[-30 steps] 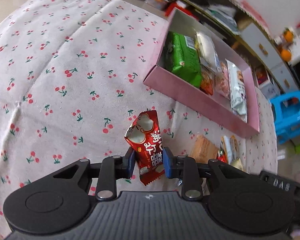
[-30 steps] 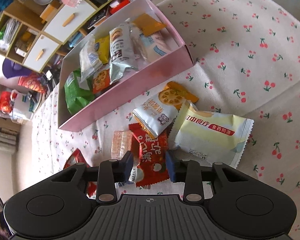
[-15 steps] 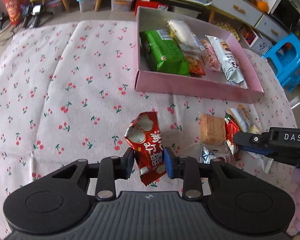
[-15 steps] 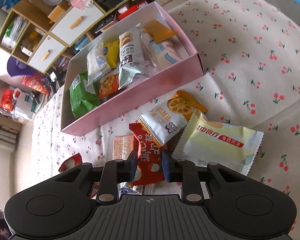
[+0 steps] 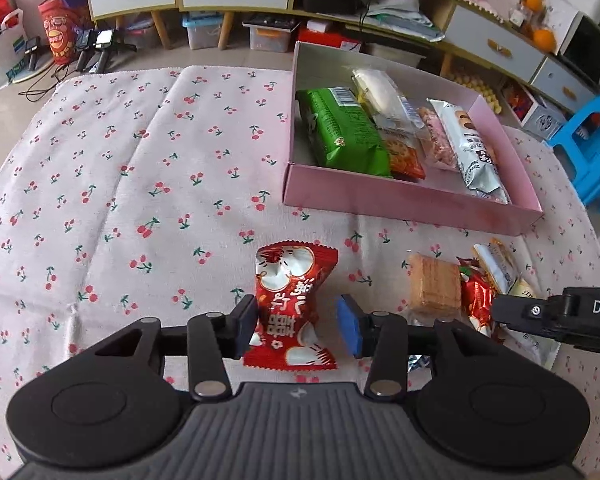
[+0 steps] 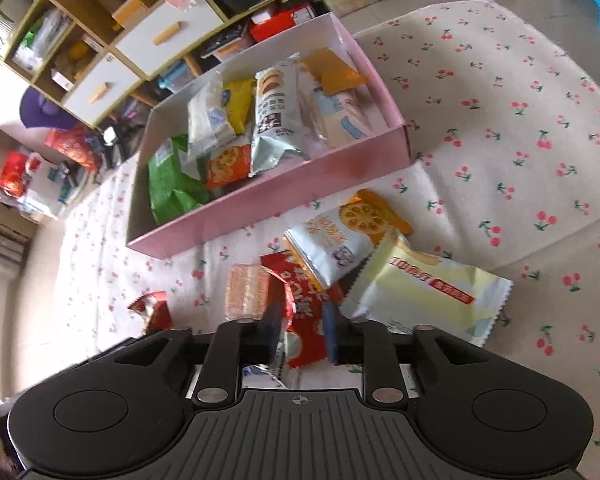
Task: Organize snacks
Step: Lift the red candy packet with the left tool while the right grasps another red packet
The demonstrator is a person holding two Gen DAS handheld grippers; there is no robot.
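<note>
Snacks lie partly sorted on a cherry-print cloth (image 5: 140, 168) spread over the worktop. The left tongs (image 5: 296, 324) are opening around a red packet (image 5: 290, 308) with white cartoon figures: the black left pad is at the wrapper's edge, while the blue right pad stands clear of it, and the packet lies on the cloth between them. Beyond it sits the pink box (image 5: 400, 200), already loaded with a green bag (image 5: 344, 132), a small orange pack (image 5: 406, 158), a silver biscuit sleeve (image 5: 472, 148) and several pale wrappers. In the right wrist view, the right tongs (image 6: 300, 330) are clamped on a second red packet (image 6: 304, 320), its crinkled wrapper pinched between the pads. Just beside it lie a wafer block (image 6: 246, 292) in clear film, a white-and-orange pack (image 6: 340, 240) and a pale yellow pack (image 6: 424, 300), the last two overlapping near the box's front wall.
</note>
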